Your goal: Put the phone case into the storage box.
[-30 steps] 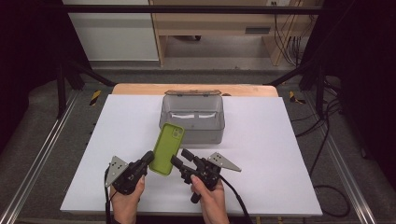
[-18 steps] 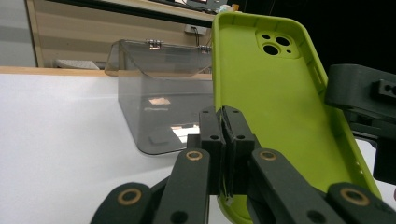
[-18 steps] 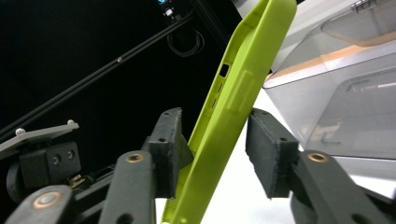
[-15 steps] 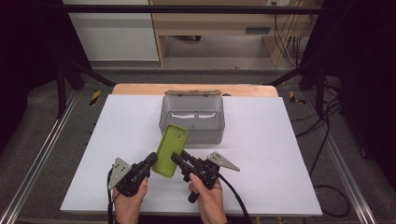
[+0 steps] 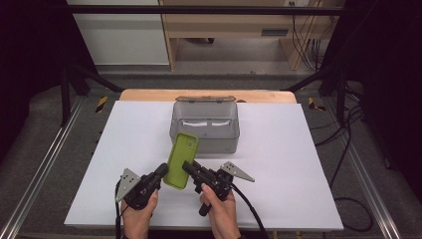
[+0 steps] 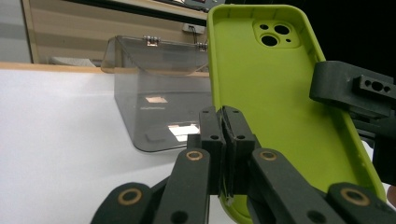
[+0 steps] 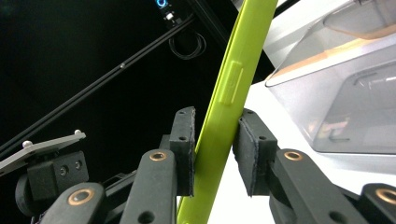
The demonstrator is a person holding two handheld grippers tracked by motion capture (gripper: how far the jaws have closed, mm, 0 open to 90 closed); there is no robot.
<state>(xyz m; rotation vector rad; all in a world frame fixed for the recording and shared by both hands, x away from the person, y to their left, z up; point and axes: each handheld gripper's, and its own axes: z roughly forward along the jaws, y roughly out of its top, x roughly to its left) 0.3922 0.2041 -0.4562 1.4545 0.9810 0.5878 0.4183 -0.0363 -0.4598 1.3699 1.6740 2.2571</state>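
Observation:
A lime-green phone case (image 5: 181,159) is held tilted above the white table, in front of a clear grey plastic box (image 5: 205,127). My left gripper (image 5: 161,172) is shut on the case's lower left edge; in the left gripper view its jaws (image 6: 225,122) pinch the rim, and the case's hollow inside (image 6: 280,102) with its camera cut-outs faces me. My right gripper (image 5: 187,167) grips the opposite long edge. The right gripper view has the case (image 7: 229,88) edge-on between that gripper's pads (image 7: 215,126), just below the side button.
The box (image 6: 154,98) stands open with its hinged lid tipped back, close behind the case, and it also lies to the right (image 7: 345,93) in the right gripper view. The white table (image 5: 298,164) stretches wide on both sides. Metal frame rails run along the floor edges.
The case and both grippers drifted a little to the right a second ago and have held nearly still since. Both grips are unchanged.

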